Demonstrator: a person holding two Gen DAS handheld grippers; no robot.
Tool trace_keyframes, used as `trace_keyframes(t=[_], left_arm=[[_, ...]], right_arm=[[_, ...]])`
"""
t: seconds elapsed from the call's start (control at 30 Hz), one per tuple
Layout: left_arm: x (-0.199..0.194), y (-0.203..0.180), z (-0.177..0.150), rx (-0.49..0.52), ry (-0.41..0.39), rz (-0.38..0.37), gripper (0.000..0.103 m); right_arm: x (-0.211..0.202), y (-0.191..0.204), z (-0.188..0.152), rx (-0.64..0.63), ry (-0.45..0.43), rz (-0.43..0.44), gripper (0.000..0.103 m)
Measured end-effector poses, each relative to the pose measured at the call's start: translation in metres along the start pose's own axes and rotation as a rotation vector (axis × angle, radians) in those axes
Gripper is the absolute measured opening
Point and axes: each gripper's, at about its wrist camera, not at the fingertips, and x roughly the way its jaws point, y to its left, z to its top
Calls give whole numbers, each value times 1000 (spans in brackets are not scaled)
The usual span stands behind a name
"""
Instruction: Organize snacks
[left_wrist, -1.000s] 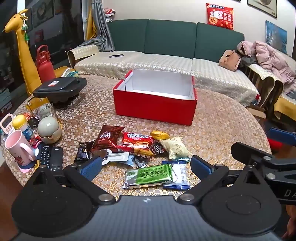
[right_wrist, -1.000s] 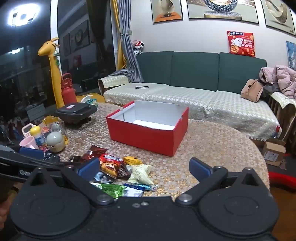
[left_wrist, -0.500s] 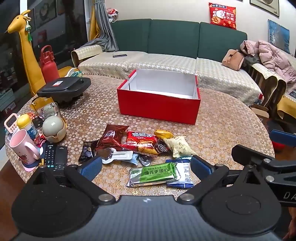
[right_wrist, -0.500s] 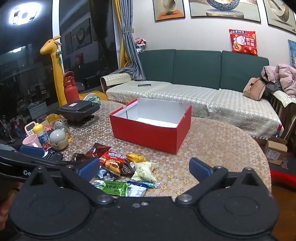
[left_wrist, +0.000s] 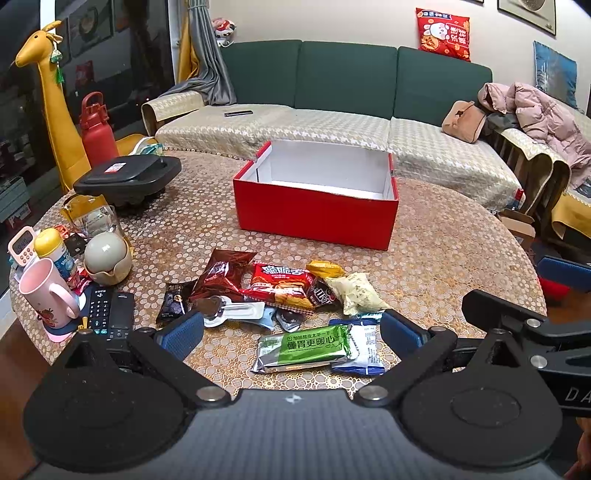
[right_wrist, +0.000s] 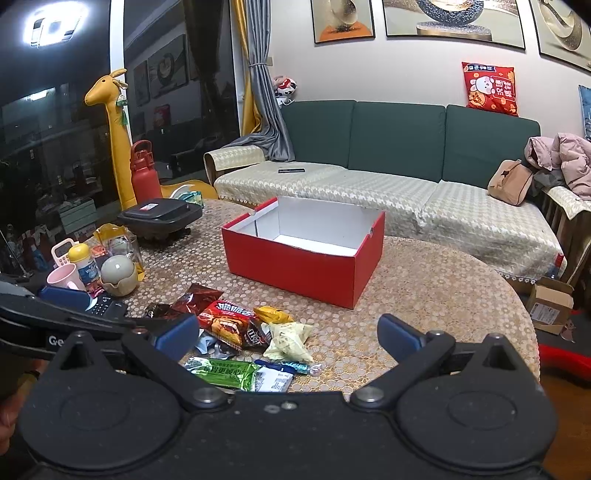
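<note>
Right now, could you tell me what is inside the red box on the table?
The red box looks empty: only white inner walls and a strip of white floor show in both views. Its near wall hides the front part of the floor, so that part cannot be checked. The snacks lie on the table.

The left gripper (left_wrist: 291, 332) is being held level, its jaws spread wide, with nothing being gripped between the blue pads (left_wrist: 179, 334). The right gripper (right_wrist: 288, 334) is likewise being held wide apart and empty between its pads (right_wrist: 397, 334). In the left wrist view, part of the right gripper is being shown beyond the right-hand finger; in the right wrist view, the left gripper is being shown beside the left-hand finger.
</note>
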Motion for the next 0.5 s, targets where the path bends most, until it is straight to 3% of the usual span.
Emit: trace_keyframes(t=[0.17, 0.5], left_arm=[[0, -4, 0, 11, -2, -4, 102], [-1, -4, 0, 11, 0, -6, 102]], right_arm=[[0, -6, 0, 36, 9, 34, 103], [-2, -7, -1, 40, 11, 16, 103]])
